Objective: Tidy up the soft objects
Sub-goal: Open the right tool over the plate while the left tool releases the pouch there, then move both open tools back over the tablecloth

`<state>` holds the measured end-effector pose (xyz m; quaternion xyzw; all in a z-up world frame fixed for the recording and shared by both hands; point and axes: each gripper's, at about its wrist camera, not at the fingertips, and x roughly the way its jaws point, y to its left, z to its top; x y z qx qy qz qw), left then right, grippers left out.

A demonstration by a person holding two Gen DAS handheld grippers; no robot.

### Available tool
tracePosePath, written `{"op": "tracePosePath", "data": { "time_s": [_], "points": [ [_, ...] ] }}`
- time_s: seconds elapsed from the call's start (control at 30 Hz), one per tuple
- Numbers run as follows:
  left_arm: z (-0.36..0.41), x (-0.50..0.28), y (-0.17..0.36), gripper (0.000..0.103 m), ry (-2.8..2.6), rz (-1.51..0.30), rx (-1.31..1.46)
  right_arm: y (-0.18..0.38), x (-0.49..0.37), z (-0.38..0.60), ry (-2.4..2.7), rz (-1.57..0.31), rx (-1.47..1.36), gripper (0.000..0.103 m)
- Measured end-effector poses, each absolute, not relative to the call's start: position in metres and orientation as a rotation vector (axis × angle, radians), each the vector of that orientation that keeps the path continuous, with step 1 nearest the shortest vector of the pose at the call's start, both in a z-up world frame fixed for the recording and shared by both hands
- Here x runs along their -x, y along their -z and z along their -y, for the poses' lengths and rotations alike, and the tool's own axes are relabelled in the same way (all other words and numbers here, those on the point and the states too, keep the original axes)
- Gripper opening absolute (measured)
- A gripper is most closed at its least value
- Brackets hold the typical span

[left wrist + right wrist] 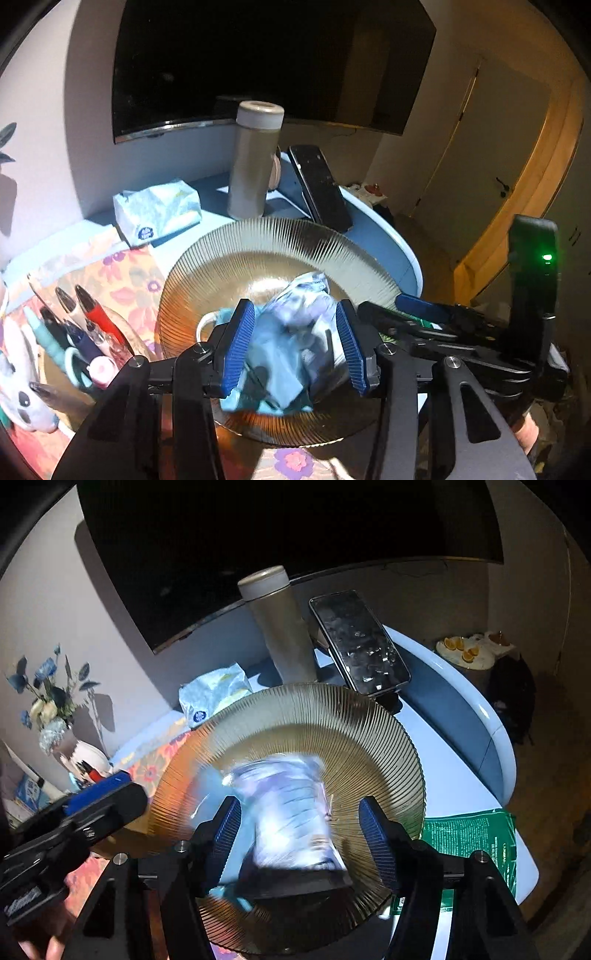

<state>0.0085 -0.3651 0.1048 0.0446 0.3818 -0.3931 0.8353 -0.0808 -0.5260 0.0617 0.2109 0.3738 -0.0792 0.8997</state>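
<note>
A crumpled light-blue soft bundle point(291, 343) with a white strap loop lies on a ribbed amber glass plate point(280, 240). My left gripper point(295, 347) straddles it, its blue pads point(238, 347) close on either side without clearly pressing, so it stands open. In the right wrist view the same bundle point(288, 805) is blurred, pale and shiny, on the plate point(369, 731). My right gripper point(301, 834) is open around it, with a gap at the right pad. Each gripper shows at the edge of the other's view.
Behind the plate stand a grey flask point(255, 162), a tissue pack point(159, 214) and a propped phone point(321, 188) under a dark screen. Pens point(77, 325) and a plush toy point(22, 398) sit left on a floral cloth. A green packet point(469, 834) lies right, near the table edge.
</note>
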Motion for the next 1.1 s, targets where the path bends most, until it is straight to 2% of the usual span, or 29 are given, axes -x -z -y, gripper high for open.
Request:
{"op": "tracePosePath", "data": {
  "time_s": [0.27,0.47,0.9,1.1],
  "points": [
    [0.350,0.019,-0.108,0.044,0.829,-0.781,-0.152,-0.065,0.106,0.512,0.107,-0.748,-0.444,0.065],
    [0.300,0.044,-0.113,0.044,0.787,-0.753,-0.121,-0.073,0.119,0.475,0.030,-0.735,-0.415,0.065],
    [0.067,0.036,-0.090,0.043,0.413,-0.791,0.143,-0.058,0.099,0.350,-0.207,-0.799,-0.316,0.066],
    [-0.008,0.018,-0.072,0.043,0.266,-0.812,0.225,-0.042,0.076,0.286,-0.276,-0.854,-0.231,0.066]
  ]
}}
